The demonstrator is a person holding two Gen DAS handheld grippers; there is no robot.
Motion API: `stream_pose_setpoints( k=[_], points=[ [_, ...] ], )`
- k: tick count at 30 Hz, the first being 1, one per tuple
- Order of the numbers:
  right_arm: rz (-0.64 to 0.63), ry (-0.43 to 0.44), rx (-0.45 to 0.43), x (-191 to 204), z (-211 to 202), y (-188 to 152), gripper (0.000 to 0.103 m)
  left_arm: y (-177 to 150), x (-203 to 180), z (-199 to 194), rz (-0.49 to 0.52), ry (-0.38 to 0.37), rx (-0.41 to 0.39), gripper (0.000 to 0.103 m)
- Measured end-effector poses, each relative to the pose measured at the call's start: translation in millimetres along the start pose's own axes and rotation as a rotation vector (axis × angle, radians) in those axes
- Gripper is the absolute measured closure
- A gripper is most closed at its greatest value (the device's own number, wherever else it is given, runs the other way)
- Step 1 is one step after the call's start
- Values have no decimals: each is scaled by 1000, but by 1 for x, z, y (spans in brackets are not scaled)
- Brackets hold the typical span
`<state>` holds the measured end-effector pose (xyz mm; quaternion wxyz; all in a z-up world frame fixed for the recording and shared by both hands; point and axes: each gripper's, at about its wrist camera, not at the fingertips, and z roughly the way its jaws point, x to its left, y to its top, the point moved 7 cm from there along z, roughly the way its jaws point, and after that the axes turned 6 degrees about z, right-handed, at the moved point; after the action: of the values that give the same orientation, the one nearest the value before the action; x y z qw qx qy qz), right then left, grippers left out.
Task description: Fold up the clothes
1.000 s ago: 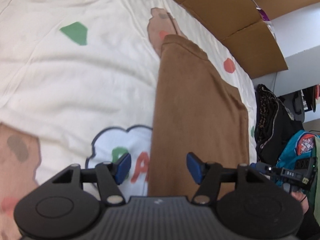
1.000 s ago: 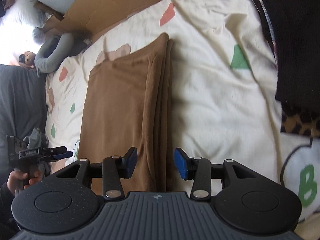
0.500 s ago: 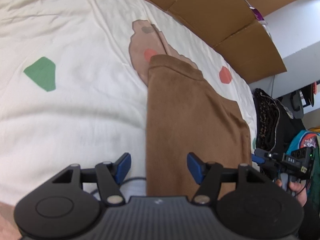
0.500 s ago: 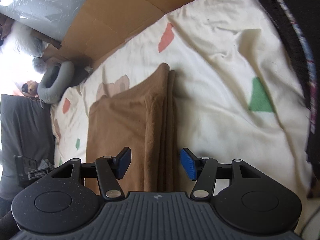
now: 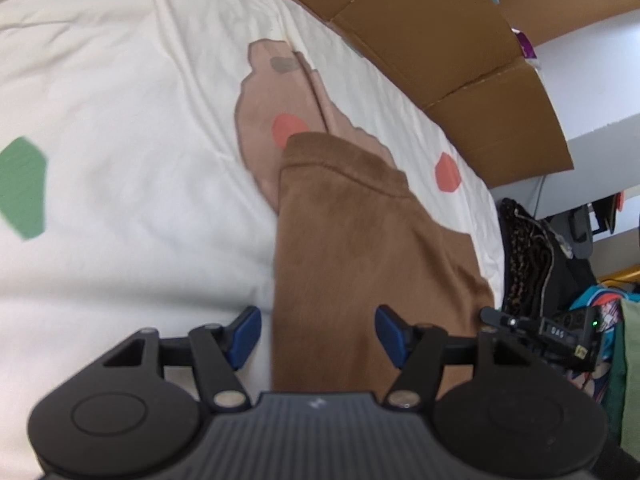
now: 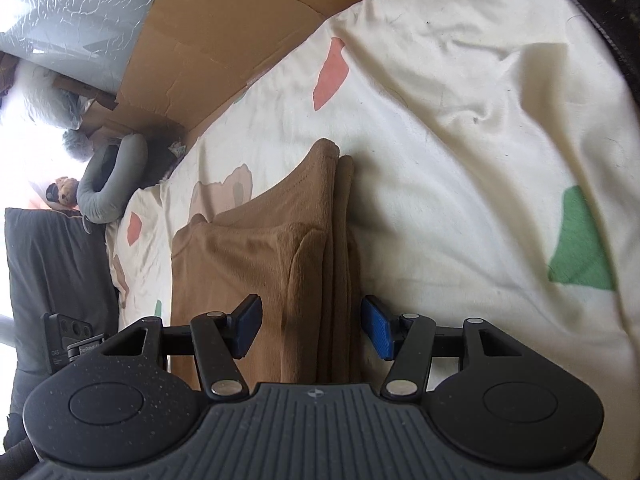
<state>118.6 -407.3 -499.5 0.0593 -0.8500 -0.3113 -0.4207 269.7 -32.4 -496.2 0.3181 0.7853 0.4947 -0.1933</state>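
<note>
1. The left claw [image 5: 318, 336] has its blue pads apart, and nothing is pressed between them. In the left wrist view the left long edge of the brown garment [image 5: 360, 248] runs up between the pads, close to the left pad [image 5: 245, 334]; the cloth does not touch either pad as far as I can see.
2. The brown garment lies flat on the bed cover [image 5: 120, 128], already folded into a long narrow strip. Its long axis goes from the claws away toward 12 o'clock, and its far end reaches near the cardboard [image 5: 432, 36] at about 1 o'clock.
3. The right claw [image 6: 312, 330] also stands apart and holds nothing; its jaws have just been opening. In the right wrist view the thick stacked edge of the garment [image 6: 280, 272] lies between the pads, nearer to the right pad [image 6: 378, 330].
4. I judge that each claw faces one near corner of the strip: the left claw on the left edge, the right claw on the right edge. Both seem about equally near, so the coming move is probably to pinch these corners and carry the near end toward 12 o'clock.
</note>
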Motion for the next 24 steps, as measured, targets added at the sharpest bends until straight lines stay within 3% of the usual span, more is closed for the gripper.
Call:
stream_pose_setpoints(
  k=[10,12,15,18,19,22,24],
  points=[
    [35,46,24,2,17,11,43,12,-3,2,8,-49,-9,35],
    [47,52,25,0,19,14,47,16,-5,2,9,-52,-18,35],
    [54,31,24,-4,22,17,68,21,-6,6,23,-41,-19,37],
    [44,31,20,-2,20,18,77,25,-5,11,26,-43,-19,44],
    [39,35,16,0,18,17,79,26,-4,13,22,-43,-17,51],
    [47,51,6,1,13,18,79,29,0,15,10,-44,-19,70],
    [38,43,3,1,11,18,76,29,2,14,12,-47,-20,71]
  ],
)
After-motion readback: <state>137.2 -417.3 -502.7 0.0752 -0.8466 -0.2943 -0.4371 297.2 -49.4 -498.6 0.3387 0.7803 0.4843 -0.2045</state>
